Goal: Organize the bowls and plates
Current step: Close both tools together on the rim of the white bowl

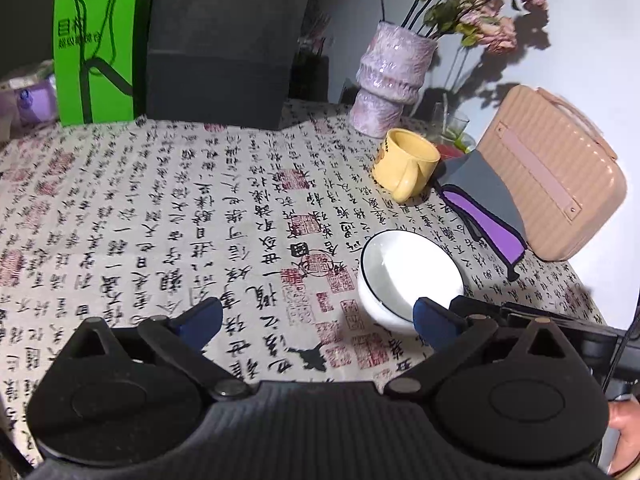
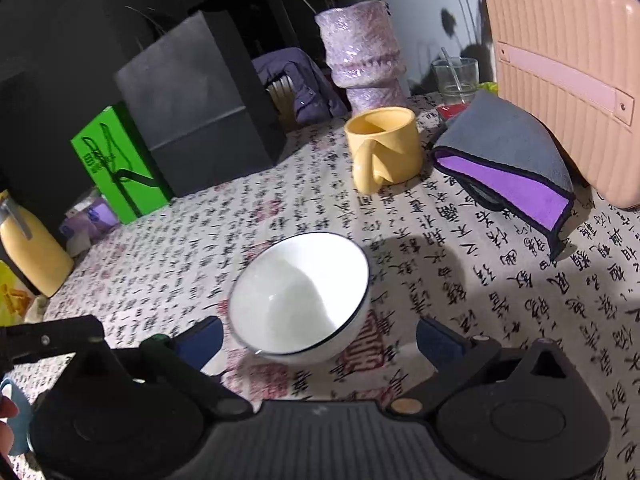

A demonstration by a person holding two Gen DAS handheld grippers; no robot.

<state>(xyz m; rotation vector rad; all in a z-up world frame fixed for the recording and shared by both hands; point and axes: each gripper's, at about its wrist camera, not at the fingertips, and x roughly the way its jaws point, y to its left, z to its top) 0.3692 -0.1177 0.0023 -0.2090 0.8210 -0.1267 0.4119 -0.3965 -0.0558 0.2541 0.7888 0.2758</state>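
Calligraphy-printed cloth (image 1: 168, 208) covered the desk, with a pale wall behind at far right.

- Pink ribbed case (image 1: 556, 184): far right, standing on edge.
- Black box (image 2: 200, 108): far left of centre; green carton (image 2: 120, 164) just beside it on its left.
- Lilac vase (image 1: 392, 76): far centre, holding dried pink flowers (image 1: 488, 12).
- Grey-and-purple folded cloth (image 2: 508, 160): leaning against the case.
- Yellow mug (image 2: 384, 148): upright, near the vase, handle toward the cameras.
- White bowl (image 2: 304, 296), dark-rimmed: upright on the cloth at near centre, apart from the mug.
- Drinking glass (image 2: 456, 76): far, between vase and case.
- Left gripper (image 1: 316, 320): jaws apart, empty; bowl just ahead of the right-hand fingertip (image 1: 430, 318).
- Right gripper (image 2: 320, 342): jaws apart, the bowl just ahead and between them; contact could not be told.
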